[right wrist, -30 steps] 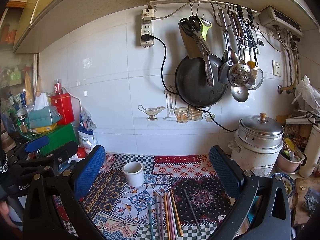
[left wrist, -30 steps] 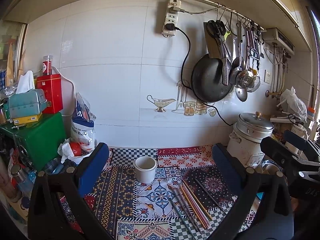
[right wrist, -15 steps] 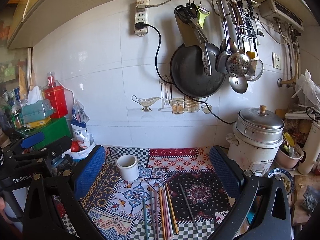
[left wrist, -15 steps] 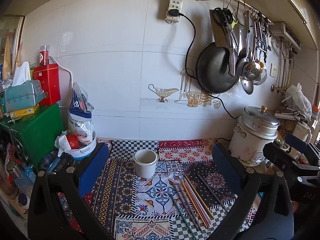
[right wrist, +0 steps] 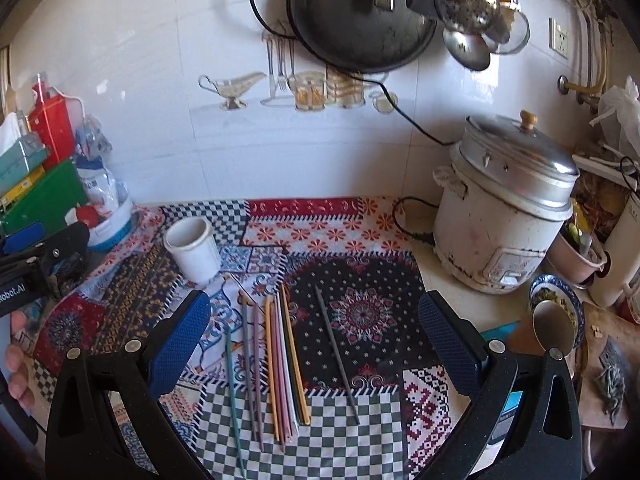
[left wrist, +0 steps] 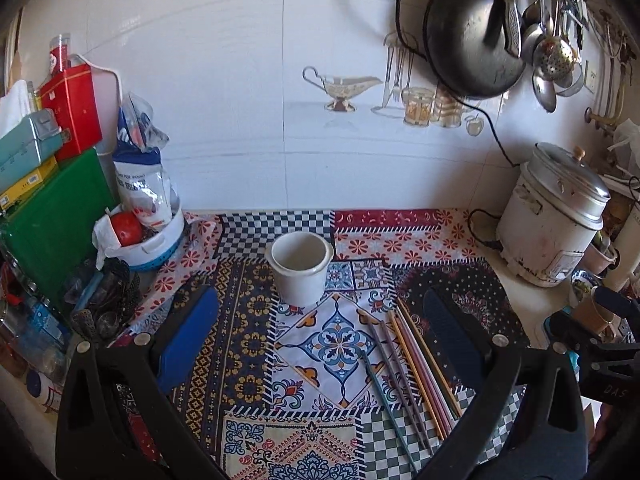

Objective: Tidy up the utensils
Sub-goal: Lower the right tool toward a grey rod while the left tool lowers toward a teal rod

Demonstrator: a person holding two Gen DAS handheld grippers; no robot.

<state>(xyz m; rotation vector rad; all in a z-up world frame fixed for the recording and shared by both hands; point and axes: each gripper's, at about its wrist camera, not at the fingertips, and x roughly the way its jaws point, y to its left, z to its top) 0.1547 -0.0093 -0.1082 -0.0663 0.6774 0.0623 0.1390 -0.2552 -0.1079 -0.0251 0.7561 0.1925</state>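
Several coloured chopsticks [left wrist: 408,364] [right wrist: 276,360] lie side by side on a patterned patchwork cloth [left wrist: 248,340] [right wrist: 360,232]. One dark chopstick [right wrist: 336,348] lies apart to their right. A white ceramic cup [left wrist: 300,266] [right wrist: 192,248] stands upright and empty behind them. My left gripper [left wrist: 320,336] hovers open above the cloth in front of the cup, nothing between its blue pads. My right gripper [right wrist: 312,336] is open above the chopsticks, holding nothing. The left gripper's body [right wrist: 36,264] shows at the right wrist view's left edge.
A rice cooker [left wrist: 556,216] [right wrist: 504,208] stands at the right with its cord running up the tiled wall. A black pan [left wrist: 472,36] and ladles [right wrist: 468,0] hang above. Boxes [left wrist: 52,208], a flour bag [left wrist: 144,184] and a white bowl [left wrist: 148,248] crowd the left.
Both grippers have tilted down and moved closer to the counter. The cup and chopsticks now look larger and sit more centrally. Nothing on the cloth has moved.
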